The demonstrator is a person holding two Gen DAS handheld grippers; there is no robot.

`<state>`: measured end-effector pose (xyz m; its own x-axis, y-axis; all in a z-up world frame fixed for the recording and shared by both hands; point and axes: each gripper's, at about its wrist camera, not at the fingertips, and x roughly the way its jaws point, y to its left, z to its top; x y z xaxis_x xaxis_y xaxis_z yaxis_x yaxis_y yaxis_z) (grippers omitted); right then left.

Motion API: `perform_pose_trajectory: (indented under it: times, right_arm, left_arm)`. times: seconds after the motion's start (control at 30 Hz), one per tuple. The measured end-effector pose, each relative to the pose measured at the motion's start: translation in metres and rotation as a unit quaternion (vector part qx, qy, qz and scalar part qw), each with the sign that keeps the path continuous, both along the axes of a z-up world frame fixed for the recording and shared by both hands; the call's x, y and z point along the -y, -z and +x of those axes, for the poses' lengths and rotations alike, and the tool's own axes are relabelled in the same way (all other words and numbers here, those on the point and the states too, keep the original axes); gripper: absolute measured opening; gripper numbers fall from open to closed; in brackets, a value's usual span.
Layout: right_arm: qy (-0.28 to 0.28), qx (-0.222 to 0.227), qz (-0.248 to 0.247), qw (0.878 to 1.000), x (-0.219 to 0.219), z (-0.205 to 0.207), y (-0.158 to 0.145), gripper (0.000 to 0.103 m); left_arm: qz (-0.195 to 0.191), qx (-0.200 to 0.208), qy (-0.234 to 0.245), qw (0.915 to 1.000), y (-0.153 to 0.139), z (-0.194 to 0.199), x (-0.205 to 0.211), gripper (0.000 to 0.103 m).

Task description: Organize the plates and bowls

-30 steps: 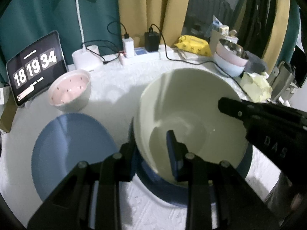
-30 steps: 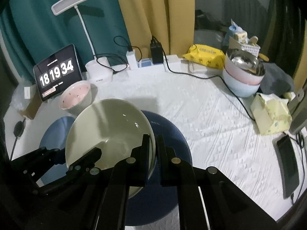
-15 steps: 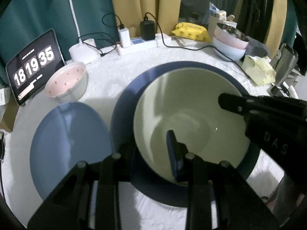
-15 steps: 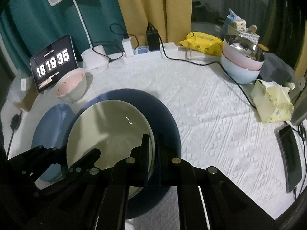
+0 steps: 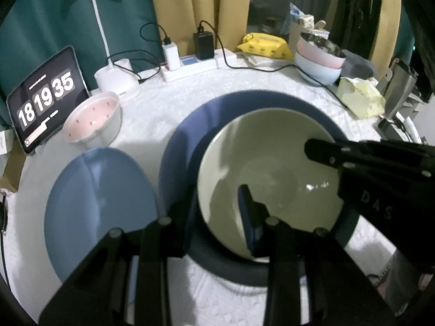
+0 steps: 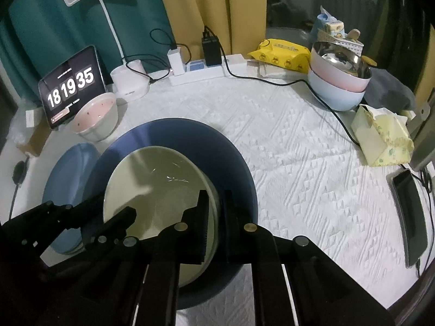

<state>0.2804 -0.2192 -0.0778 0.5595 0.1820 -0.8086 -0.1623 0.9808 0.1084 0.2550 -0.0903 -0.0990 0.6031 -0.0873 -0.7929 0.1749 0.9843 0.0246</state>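
Matte black left gripper (image 5: 217,203) and right gripper (image 6: 214,212), round silver pivot screws, faint "DAS" lettering

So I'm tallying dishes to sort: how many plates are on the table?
2: a dark blue plate under the cream bowl, and a light blue plate beside it, near the pink bowl. More may be hidden.

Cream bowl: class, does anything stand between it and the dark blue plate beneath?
Nothing visible does. The cream bowl sits inside the dark blue plate, with the left claw and right claw each straddling its rim; contact underneath is hidden.
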Motion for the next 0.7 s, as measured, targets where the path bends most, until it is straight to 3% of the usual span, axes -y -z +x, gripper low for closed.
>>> perform_pose_trajectory:
  times: [0.13,0.7]
  right_arm:
    - [0.014,0.029,-0.011,0.999,0.005,-0.005,-0.015,0.021]
    - [0.013,0.061,-0.013,0.998,-0.002,-0.006,-0.050,0.021]
  left_arm:
    - [0.007,0.020,-0.002,0.9998,-0.011,-0.004,0.000,0.035]
    - [-0.019,0.057,-0.030,0.9977,-0.043,-0.009,-0.039,0.038]
